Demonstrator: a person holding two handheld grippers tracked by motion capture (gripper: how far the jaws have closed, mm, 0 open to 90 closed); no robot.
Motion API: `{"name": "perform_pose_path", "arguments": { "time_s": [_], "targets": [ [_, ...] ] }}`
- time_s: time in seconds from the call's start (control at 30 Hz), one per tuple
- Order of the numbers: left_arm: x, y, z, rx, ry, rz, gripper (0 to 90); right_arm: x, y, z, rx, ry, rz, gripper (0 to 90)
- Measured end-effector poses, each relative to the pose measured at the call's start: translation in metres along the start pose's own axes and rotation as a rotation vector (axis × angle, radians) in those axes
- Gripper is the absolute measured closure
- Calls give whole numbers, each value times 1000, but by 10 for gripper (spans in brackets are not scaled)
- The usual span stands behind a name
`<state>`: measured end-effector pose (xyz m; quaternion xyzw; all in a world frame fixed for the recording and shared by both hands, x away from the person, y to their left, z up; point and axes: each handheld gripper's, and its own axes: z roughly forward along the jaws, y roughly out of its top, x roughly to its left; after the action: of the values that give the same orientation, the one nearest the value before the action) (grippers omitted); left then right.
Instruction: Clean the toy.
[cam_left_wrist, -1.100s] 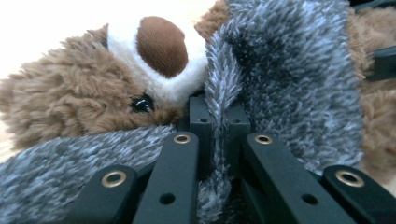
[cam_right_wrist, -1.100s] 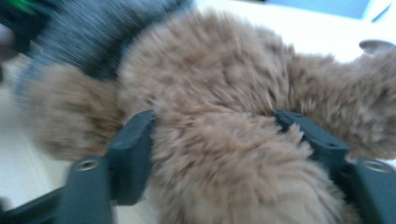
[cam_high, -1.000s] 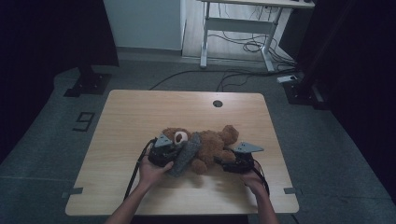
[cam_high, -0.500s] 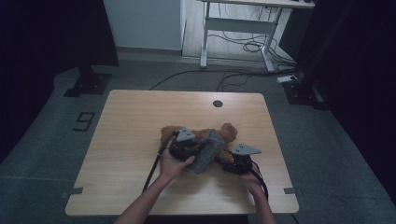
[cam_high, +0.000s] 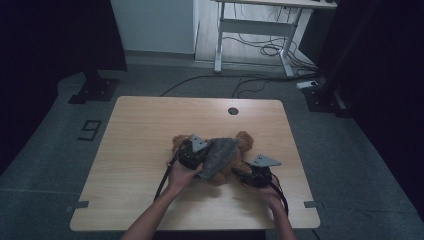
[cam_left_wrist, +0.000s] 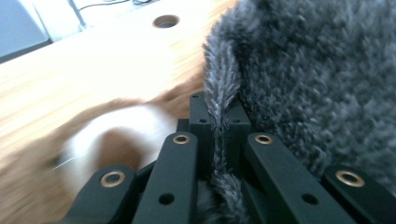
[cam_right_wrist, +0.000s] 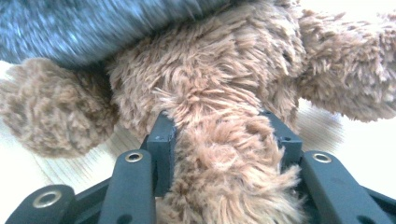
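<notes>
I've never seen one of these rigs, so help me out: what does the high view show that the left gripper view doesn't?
The high view alone takes in the whole table, both forearms, the right gripper closing on the teddy bear's leg, and the floor with its cables. The left gripper view alone shows, close up, the left gripper pinching a fold of the grey garment. Both show the garment, the brown teddy bear and the round hole in the tabletop.
</notes>
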<state>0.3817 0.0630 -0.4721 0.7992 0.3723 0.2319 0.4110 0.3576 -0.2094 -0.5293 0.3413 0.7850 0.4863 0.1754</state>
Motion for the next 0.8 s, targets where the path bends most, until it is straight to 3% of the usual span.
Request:
{"name": "perform_pose_path", "arguments": {
  "time_s": [0.07, 0.23, 0.37, 0.8],
  "targets": [
    [7, -4, -9, -12, -12, -7, 856, 0, 0, 1, -2, 2, 3, 553],
    [11, -7, -29, -52, 32, 30, 858, -1, -1, 1, -1, 0, 8, 555],
    [28, -12, -44, -70, 75, 0, 855, -2, -1, 1, -5, 1, 15, 557],
    [85, -53, -39, 55, 154, -121, 852, -4, -2, 1, -8, 6, 23, 557]
  ]
}}
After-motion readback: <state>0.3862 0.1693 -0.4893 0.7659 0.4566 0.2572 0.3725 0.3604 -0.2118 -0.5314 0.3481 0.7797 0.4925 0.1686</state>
